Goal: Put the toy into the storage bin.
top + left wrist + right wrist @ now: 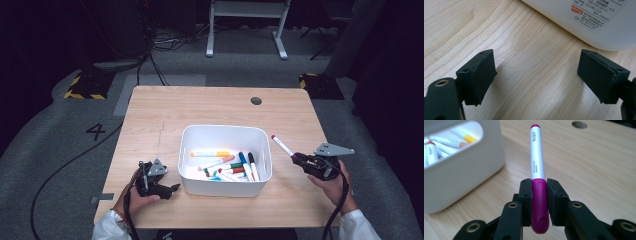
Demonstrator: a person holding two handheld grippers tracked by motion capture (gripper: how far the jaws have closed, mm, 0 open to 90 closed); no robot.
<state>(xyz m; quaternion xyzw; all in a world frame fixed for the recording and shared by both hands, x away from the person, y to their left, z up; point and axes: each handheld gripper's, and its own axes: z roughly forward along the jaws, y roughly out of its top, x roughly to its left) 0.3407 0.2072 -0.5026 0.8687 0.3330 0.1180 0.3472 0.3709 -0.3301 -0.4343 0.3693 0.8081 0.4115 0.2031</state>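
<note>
Holding a magenta marker by its coloured cap, my right gripper sits near the right edge of the wooden table, just to the right of a white bin. From the high view I see the marker angled up and to the left, its tip pointing toward the bin's right wall but apart from it. In the right gripper view the two black jaws press on either side of the magenta cap, and the white barrel rises straight out between them, ending in a small magenta tip. The marker is clear of the table surface.

My left gripper rests on the table at the front left corner of the bin, just beside it, with my hand wrapped around its body. In the left gripper view its jaws stand wide apart with nothing between them — only bare wood grain, and the bin's rounded white wall with a printed label beyond them.

Inside the bin lie several other markers — one with a yellow band lies crosswise near the back, and others with blue, black, green, red and orange caps are piled toward the front right. A small dark round hole marks the table's far side.
</note>
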